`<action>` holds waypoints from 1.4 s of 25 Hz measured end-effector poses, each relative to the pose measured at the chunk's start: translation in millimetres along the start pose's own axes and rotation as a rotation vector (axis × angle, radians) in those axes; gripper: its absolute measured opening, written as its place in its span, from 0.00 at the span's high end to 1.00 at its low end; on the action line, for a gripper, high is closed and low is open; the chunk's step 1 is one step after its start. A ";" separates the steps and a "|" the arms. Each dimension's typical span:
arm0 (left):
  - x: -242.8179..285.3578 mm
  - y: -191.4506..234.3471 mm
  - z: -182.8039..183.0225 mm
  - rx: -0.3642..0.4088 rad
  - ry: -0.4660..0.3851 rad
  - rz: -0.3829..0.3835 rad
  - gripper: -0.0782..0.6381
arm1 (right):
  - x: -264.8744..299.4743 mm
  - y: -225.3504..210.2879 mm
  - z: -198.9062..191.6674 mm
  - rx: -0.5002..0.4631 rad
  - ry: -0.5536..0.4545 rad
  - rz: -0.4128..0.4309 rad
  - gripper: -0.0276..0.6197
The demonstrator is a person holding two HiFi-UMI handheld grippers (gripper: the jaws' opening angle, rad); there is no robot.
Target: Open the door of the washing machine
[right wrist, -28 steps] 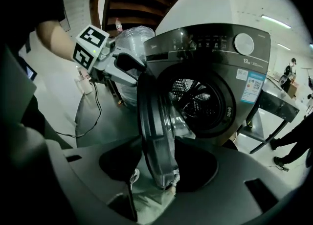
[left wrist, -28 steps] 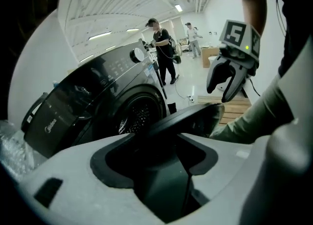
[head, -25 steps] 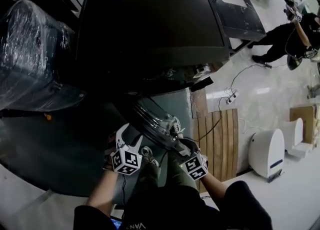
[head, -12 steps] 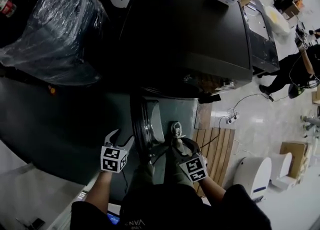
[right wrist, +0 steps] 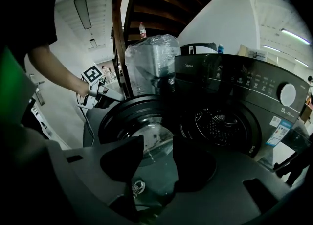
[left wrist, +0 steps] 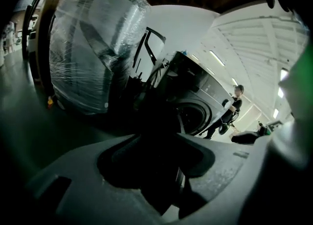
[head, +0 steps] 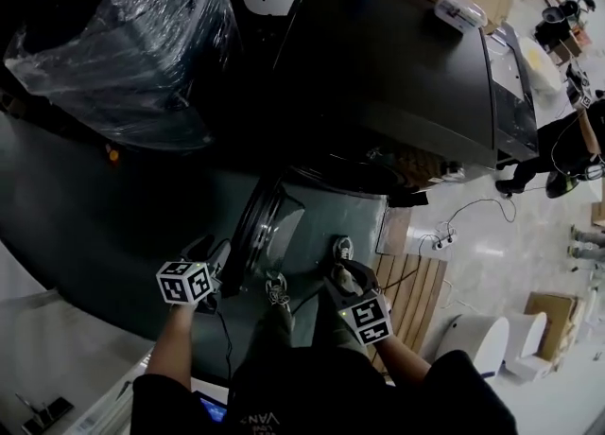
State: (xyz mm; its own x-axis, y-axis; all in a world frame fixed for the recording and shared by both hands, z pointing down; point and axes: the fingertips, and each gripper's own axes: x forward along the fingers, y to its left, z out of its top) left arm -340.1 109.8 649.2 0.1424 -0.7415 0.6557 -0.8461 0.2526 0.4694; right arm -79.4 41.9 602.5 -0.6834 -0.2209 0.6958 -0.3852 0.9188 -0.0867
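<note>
Left gripper view: dark rim of the door (right wrist: 127, 116) is barely made out, pinched by the just-closing jaws of the left gripper (left wrist: 161, 171).
Door is swung out leftward, upright; right gripper (right wrist: 157, 141) is held spread, empty.

washing machine (right wrist: 234, 77) — dark grey | door (right wrist: 142, 126) — black rim | wooden slats (head: 416, 277): brown

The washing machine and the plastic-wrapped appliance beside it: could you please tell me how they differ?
The washing machine stands bare; the wrapped appliance is covered in clear film. The washing machine's door hangs open, showing the drum; the wrapped appliance shows no opening. Both are dark and stand side by side.
</note>
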 end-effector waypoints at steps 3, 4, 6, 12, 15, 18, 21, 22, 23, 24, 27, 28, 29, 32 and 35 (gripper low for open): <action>-5.9 25.5 14.7 -0.029 -0.028 0.033 0.62 | 4.0 5.2 3.7 -0.017 0.006 0.006 0.66; -7.8 33.2 19.7 -0.036 -0.037 0.046 0.62 | 5.5 7.6 5.0 -0.023 0.008 0.011 0.66; -10.4 47.8 30.8 -0.032 -0.055 0.072 0.63 | 9.7 14.3 8.9 -0.042 0.009 0.030 0.66; -7.3 84.2 71.5 0.006 -0.113 0.126 0.71 | 29.8 39.2 37.1 -0.092 -0.021 0.091 0.66; -1.7 104.4 89.4 0.038 -0.115 0.175 0.80 | 40.5 50.1 51.0 -0.113 -0.036 0.122 0.66; 6.3 125.4 103.4 0.070 -0.069 0.224 0.86 | 46.5 54.4 58.6 -0.127 -0.037 0.140 0.66; 14.1 138.1 117.1 0.091 -0.025 0.230 0.86 | 51.7 51.7 62.4 -0.136 -0.026 0.143 0.66; 16.0 141.4 121.6 0.106 -0.020 0.237 0.86 | 53.5 50.0 63.6 -0.138 -0.022 0.143 0.66; 17.6 144.7 125.2 0.121 -0.017 0.247 0.86 | 55.1 48.4 64.6 -0.141 -0.017 0.142 0.66; 19.2 147.6 128.2 0.135 -0.015 0.258 0.86 | 56.4 46.9 65.7 -0.143 -0.013 0.142 0.66; 22.8 153.8 134.2 0.168 -0.003 0.292 0.86 | 59.6 41.8 70.5 -0.149 -0.010 0.142 0.66; 23.5 155.2 135.9 0.184 -0.001 0.304 0.86 | 60.8 39.6 72.6 -0.152 -0.011 0.140 0.66; 23.8 156.2 137.7 0.201 0.000 0.315 0.86 | 62.3 37.5 75.0 -0.155 -0.012 0.138 0.66; 22.0 156.9 142.0 0.241 -0.018 0.339 0.86 | 66.5 34.1 81.4 -0.158 -0.022 0.133 0.66; 15.9 151.5 143.0 0.274 -0.055 0.349 0.86 | 68.4 36.8 83.7 -0.154 -0.033 0.139 0.66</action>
State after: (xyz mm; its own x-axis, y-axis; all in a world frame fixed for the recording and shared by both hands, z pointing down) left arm -539.5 47.4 646.2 -0.1969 -0.6753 0.7108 -0.9446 0.3249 0.0471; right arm -192.3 33.3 587.2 -0.7445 -0.0972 0.6605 -0.1882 0.9798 -0.0680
